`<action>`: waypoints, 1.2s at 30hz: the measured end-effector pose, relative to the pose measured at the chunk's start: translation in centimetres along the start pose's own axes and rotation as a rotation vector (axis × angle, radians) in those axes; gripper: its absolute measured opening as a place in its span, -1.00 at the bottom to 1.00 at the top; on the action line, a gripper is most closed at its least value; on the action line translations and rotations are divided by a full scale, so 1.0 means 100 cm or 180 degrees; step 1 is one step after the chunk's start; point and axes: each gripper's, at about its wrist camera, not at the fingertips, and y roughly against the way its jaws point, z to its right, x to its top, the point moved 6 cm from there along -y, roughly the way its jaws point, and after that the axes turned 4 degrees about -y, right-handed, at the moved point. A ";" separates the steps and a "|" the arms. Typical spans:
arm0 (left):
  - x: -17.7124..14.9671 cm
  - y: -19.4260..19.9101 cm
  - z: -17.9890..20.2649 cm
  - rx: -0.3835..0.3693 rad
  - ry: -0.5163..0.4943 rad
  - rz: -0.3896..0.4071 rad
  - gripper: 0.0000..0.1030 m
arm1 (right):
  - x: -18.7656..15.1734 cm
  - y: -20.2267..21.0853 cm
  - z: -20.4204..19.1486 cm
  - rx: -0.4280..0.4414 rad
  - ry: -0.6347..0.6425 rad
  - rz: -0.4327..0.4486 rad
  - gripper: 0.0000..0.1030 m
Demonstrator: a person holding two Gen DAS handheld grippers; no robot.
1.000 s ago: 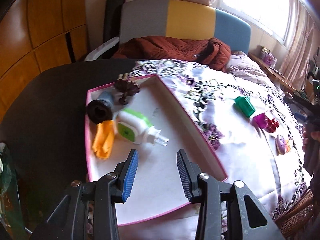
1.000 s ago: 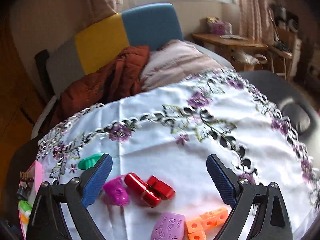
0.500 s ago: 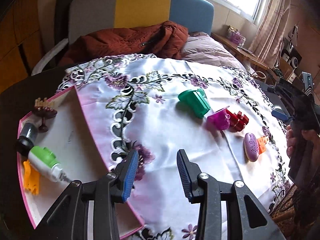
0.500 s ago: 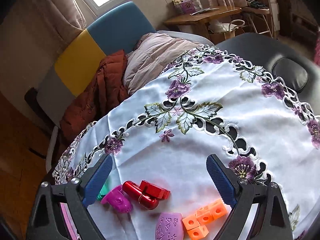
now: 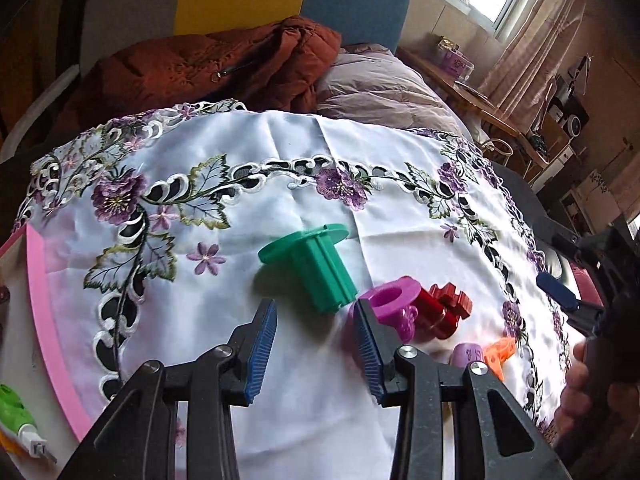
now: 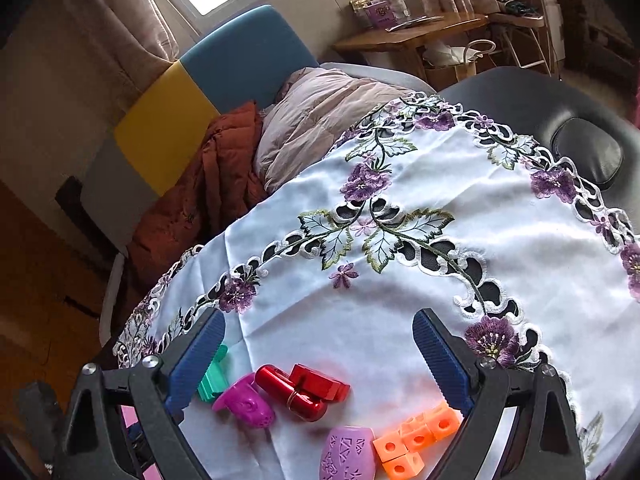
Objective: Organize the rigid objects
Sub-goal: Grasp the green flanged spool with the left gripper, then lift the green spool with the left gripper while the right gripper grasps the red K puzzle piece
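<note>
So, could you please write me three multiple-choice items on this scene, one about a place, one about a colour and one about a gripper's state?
1. What lies nearest ahead of the left gripper?
A. the green flanged part
B. the orange cube block
C. the lilac oval piece

2. What colour is the cylinder touching the magenta piece?
A. blue
B. red
C. yellow

3. How are the right gripper's jaws?
A. shut on the cube block
B. shut on nothing
C. wide apart, holding nothing

Answers:
1 A, it lies on the tablecloth just beyond the fingertips.
2 B, it is glossy red.
3 C, only cloth shows between the blue pads.
</note>
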 end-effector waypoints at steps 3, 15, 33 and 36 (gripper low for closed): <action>0.013 -0.018 0.006 -0.0049 0.0068 -0.0043 -0.23 | 0.000 0.000 0.001 0.0031 -0.0033 -0.0020 0.86; 0.011 -0.057 -0.019 -0.0017 0.0275 -0.0171 -0.41 | 0.005 0.004 0.000 0.0060 -0.0003 0.0080 0.71; -0.101 0.007 0.001 0.0192 -0.0423 0.0099 -0.42 | -0.042 -0.046 -0.018 0.0141 0.0497 -0.0869 0.20; -0.101 0.006 -0.003 0.0121 -0.0362 0.0123 -0.42 | -0.051 -0.058 -0.015 0.0000 0.0608 -0.1045 -0.05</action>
